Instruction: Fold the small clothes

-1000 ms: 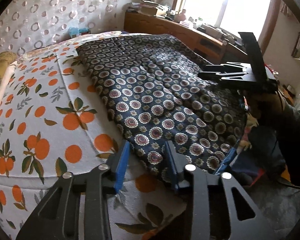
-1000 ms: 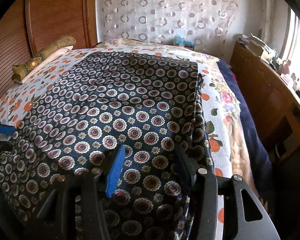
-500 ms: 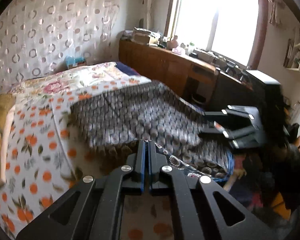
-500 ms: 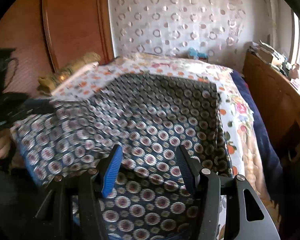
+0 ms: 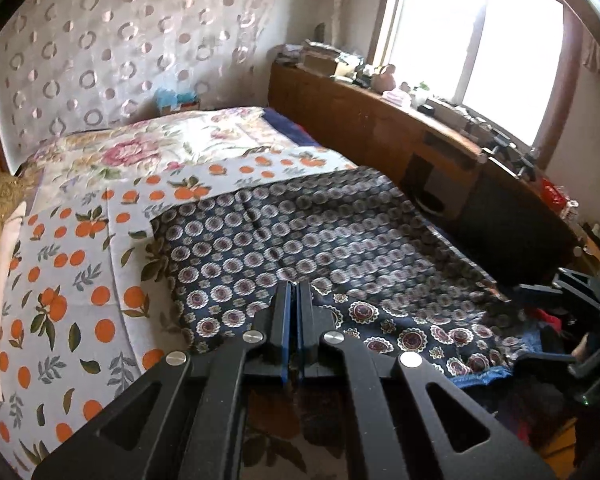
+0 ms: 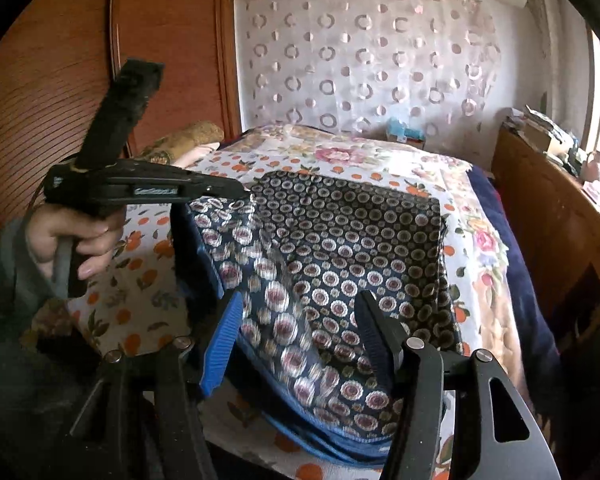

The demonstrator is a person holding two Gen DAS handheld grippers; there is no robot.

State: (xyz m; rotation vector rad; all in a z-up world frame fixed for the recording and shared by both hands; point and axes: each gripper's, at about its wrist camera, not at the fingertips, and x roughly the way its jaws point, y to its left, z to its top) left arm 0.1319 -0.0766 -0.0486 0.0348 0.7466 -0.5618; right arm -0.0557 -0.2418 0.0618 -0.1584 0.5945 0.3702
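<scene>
A dark navy cloth with round flower medallions lies spread on the bed. My left gripper is shut on its near edge. In the right wrist view a hand holds the left gripper with a corner of the cloth pinched and raised off the sheet, so that side hangs in a fold. My right gripper stands with its jaws wide over the near part of the cloth. Fabric lies between its fingers, but the pads do not press on it. It also shows at the cloth's right corner, right gripper.
The bed has an orange-print sheet and a floral cover at the far end. A gold bolster lies by the wooden panel. A cluttered wooden sideboard runs under the window. A blue box stands at the back.
The left jaws closed on the cloth's near edge and lifted it, so that corner now hangs raised. Both grippers rose and drew back. The right jaws stand slightly wider.
</scene>
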